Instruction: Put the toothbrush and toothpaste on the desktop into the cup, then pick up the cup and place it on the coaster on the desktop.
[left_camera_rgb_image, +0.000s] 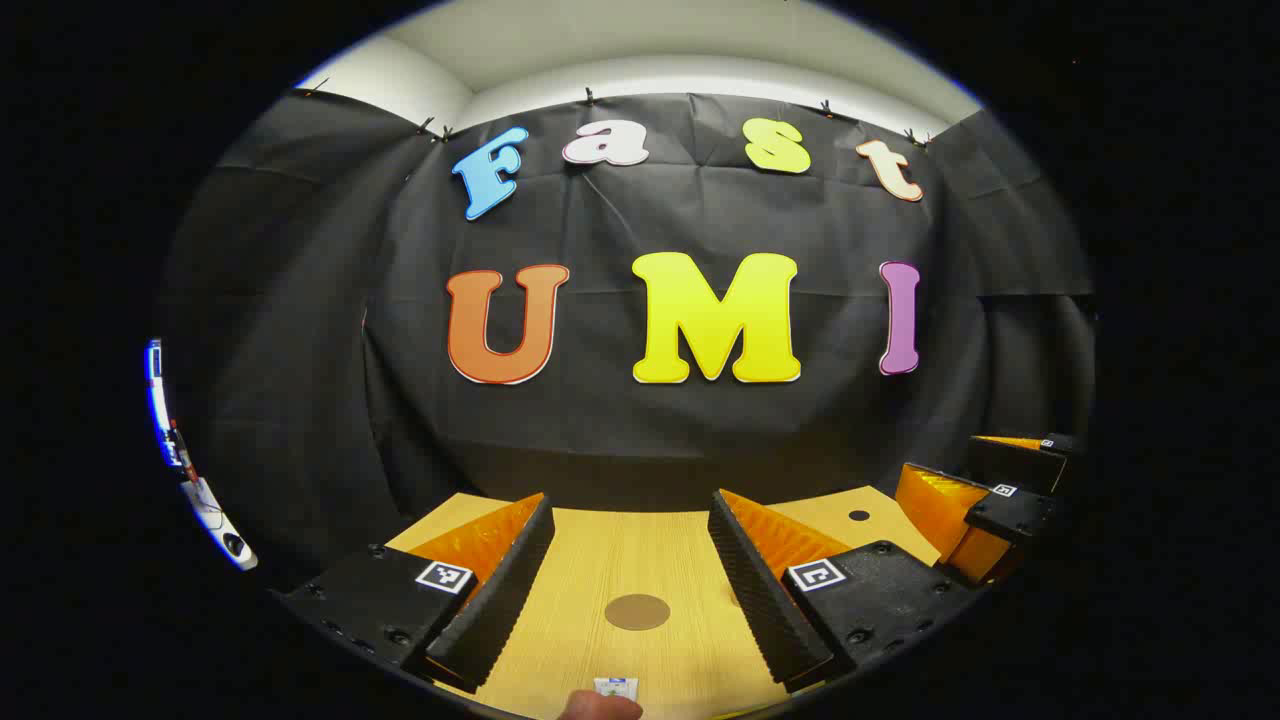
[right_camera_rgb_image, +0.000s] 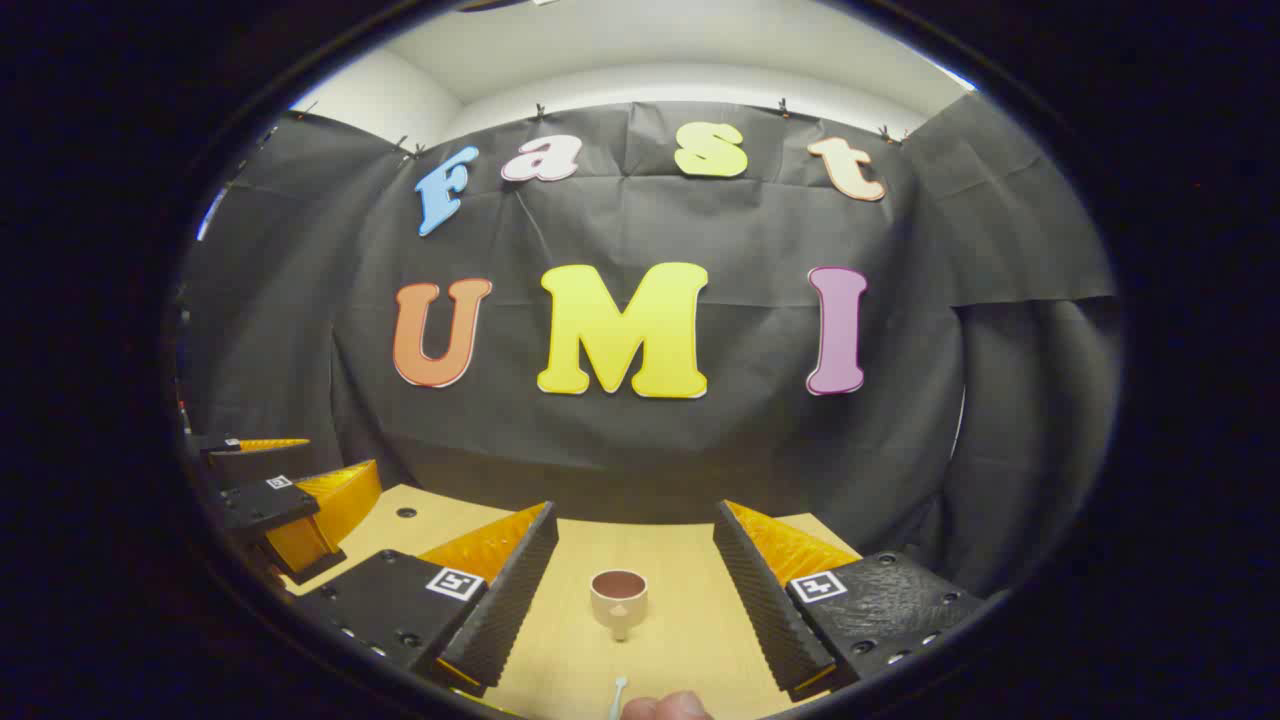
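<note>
In the left gripper view my left gripper (left_camera_rgb_image: 631, 510) is open above the wooden desktop (left_camera_rgb_image: 600, 560), with a round brown coaster (left_camera_rgb_image: 637, 611) lying between its fingers. The white end of the toothpaste (left_camera_rgb_image: 615, 687) shows at the bottom edge, next to a fingertip (left_camera_rgb_image: 598, 708). In the right gripper view my right gripper (right_camera_rgb_image: 636, 515) is open too, and a beige cup (right_camera_rgb_image: 618, 600) with a brown inside stands upright on the desktop (right_camera_rgb_image: 690, 620) between its fingers. The white tip of the toothbrush (right_camera_rgb_image: 619, 693) lies just before the cup, beside a fingertip (right_camera_rgb_image: 665, 707). Nothing is held.
Each gripper sees the other one beside it: the right gripper (left_camera_rgb_image: 975, 470) at the right, the left gripper (right_camera_rgb_image: 300, 465) at the left. A small dark hole (left_camera_rgb_image: 859, 515) marks the desktop near its back edge. Black cloth closes the booth behind.
</note>
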